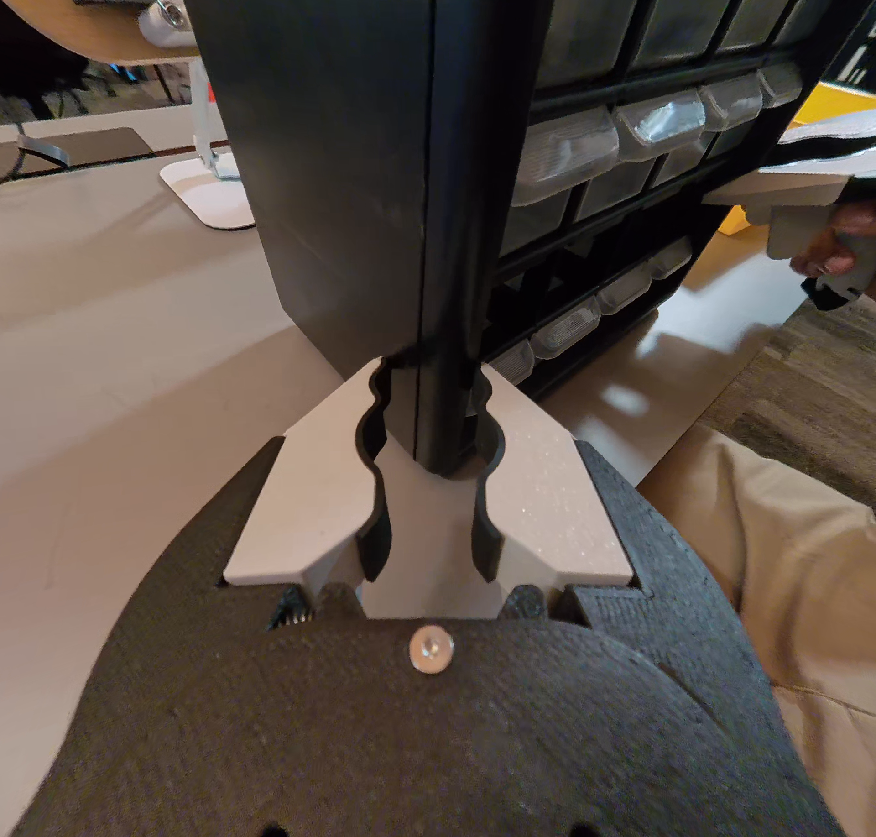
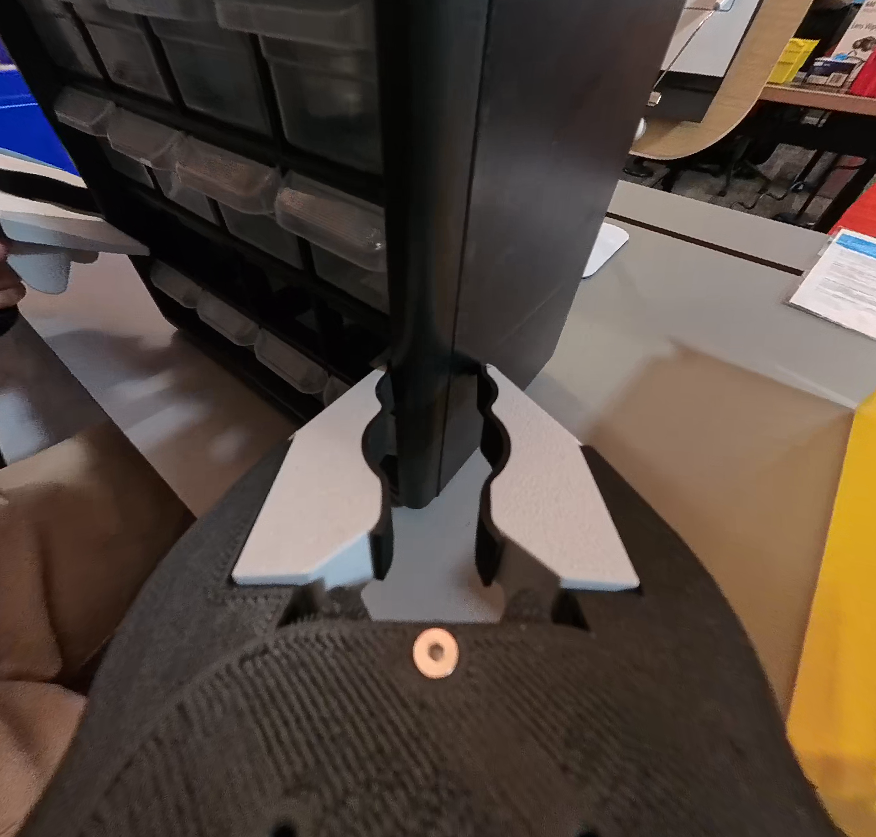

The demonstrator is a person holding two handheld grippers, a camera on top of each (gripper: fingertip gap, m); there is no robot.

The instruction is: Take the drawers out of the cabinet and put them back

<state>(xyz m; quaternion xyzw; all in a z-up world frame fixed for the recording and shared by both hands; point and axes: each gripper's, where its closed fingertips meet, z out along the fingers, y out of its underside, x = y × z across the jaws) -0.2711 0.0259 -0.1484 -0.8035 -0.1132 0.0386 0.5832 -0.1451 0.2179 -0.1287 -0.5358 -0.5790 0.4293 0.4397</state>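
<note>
A black cabinet point(image 1: 332, 150) with rows of small clear drawers point(image 1: 564, 155) stands on the table. My left gripper point(image 1: 429, 373) is shut on the cabinet's front left corner edge near its bottom. My right gripper point(image 2: 433, 373) is shut on the cabinet point(image 2: 545, 174) at its front right corner edge near the bottom. The clear drawers point(image 2: 327, 217) sit in their slots; a dark gap shows in the lower row in both views. The right gripper also shows in the left wrist view point(image 1: 806, 183), held by a hand, and the left gripper shows in the right wrist view point(image 2: 71, 240).
The beige table point(image 1: 118, 340) carries a white stand base point(image 1: 208, 193) behind the cabinet. A yellow bin point(image 2: 834, 601) stands at the right, a paper sheet point(image 2: 839, 283) lies at the far right. Shelves with boxes point(image 2: 806, 65) stand in the background. My beige trousers point(image 1: 758, 577) are near.
</note>
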